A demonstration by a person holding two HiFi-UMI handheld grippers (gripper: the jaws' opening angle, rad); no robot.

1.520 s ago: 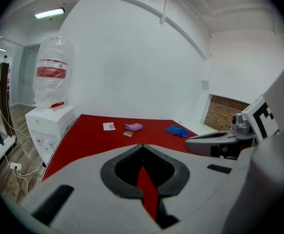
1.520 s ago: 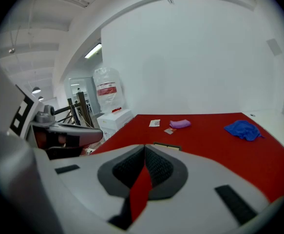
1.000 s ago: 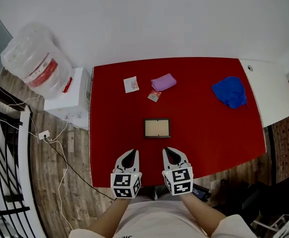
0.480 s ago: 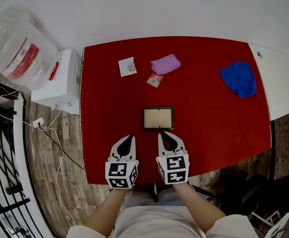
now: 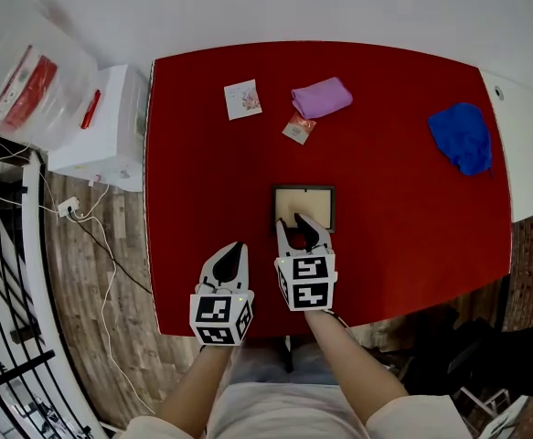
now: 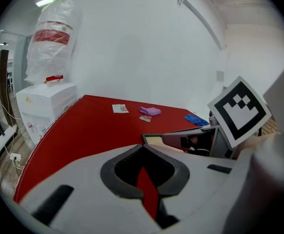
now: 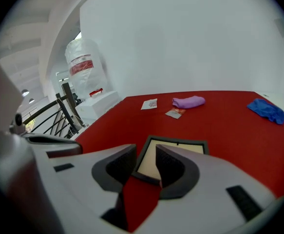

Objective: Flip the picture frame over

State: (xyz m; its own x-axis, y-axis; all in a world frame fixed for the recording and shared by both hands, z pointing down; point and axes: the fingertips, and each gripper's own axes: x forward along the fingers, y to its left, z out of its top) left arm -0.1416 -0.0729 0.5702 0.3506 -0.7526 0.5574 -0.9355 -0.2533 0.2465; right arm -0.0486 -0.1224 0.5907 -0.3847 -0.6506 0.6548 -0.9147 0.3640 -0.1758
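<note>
Head view: dark-rimmed rectangular picture frame point(image 5: 304, 201) lies flat mid red desk point(image 5: 202, 154), nearer its near edge; not flipped yet.
Left gripper view: left tongs point(image 6: 142, 148) pressed together, empty.
Right gripper view: right tongs point(image 7: 145, 152) just opened, spread astride frame's near edge, no pinch. Grip + flip left to do.

one picture frame point(image 5: 317, 198), two cloths point(image 5: 322, 97) point(image 5: 462, 137), one card point(image 5: 242, 99), one packet point(image 5: 298, 129), two grippers point(image 5: 232, 250) point(image 5: 300, 224)
</note>
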